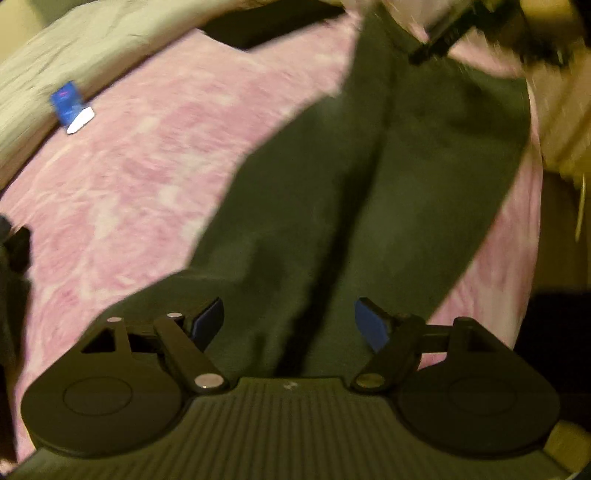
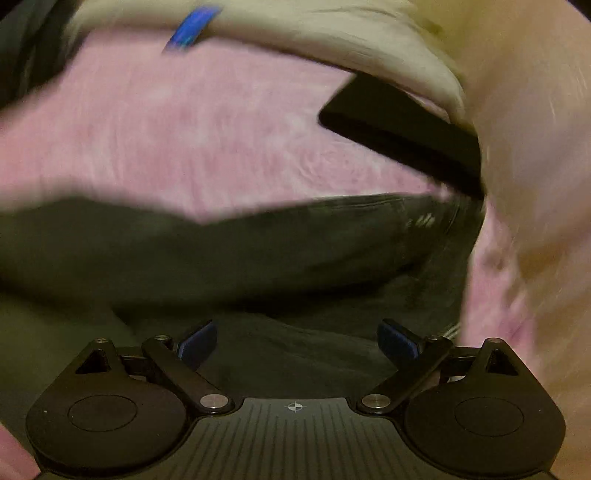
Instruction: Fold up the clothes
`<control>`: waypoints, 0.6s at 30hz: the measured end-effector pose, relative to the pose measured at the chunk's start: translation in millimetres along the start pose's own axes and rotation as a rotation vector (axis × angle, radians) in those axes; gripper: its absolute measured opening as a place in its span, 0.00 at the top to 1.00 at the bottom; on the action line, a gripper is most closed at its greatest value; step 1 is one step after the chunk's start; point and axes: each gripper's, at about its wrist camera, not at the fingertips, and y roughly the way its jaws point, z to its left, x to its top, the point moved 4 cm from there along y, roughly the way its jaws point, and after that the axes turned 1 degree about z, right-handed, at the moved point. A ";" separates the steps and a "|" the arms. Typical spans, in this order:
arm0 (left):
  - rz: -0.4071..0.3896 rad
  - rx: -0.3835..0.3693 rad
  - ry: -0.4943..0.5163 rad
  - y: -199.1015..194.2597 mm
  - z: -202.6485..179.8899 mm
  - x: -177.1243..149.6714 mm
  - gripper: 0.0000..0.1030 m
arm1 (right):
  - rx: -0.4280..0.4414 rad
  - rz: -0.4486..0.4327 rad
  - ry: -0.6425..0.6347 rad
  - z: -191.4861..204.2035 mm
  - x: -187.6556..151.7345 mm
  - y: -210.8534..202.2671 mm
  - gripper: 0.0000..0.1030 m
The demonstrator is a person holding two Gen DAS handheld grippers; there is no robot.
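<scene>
Dark green trousers (image 1: 369,184) lie stretched out lengthwise on a pink mottled blanket (image 1: 147,166), with a fold line running down their middle. My left gripper (image 1: 289,310) hangs open just over the near end of the trousers, its blue pads apart and nothing between them. In the right wrist view the trousers (image 2: 258,258) lie crosswise, and a stitched seam shows at the right. My right gripper (image 2: 297,332) stands wide open above that cloth, with nothing gripped. Both views are blurred.
A small blue and white card (image 1: 70,105) (image 2: 192,27) rests at the blanket's edge by beige bedding (image 1: 74,48). A flat black object (image 1: 266,26) (image 2: 399,136) lies on the pink blanket (image 2: 184,129) beyond the trousers. A blurred black tool (image 1: 443,33) shows over their far end.
</scene>
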 end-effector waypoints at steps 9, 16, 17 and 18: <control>0.126 0.112 -0.043 8.5 19.1 11.6 0.97 | 0.134 -0.081 -0.798 -48.2 21.0 74.9 0.14; 0.047 0.326 -0.030 -31.9 127.8 100.0 0.97 | 0.099 -0.112 -0.603 -113.3 95.6 107.8 0.45; 0.045 0.362 -0.013 -27.1 150.1 117.1 0.95 | 0.073 -0.118 -0.548 -121.1 104.7 113.2 0.39; 0.048 0.398 -0.012 -19.0 171.1 131.8 0.86 | 0.047 -0.124 -0.494 -129.0 113.8 118.6 0.36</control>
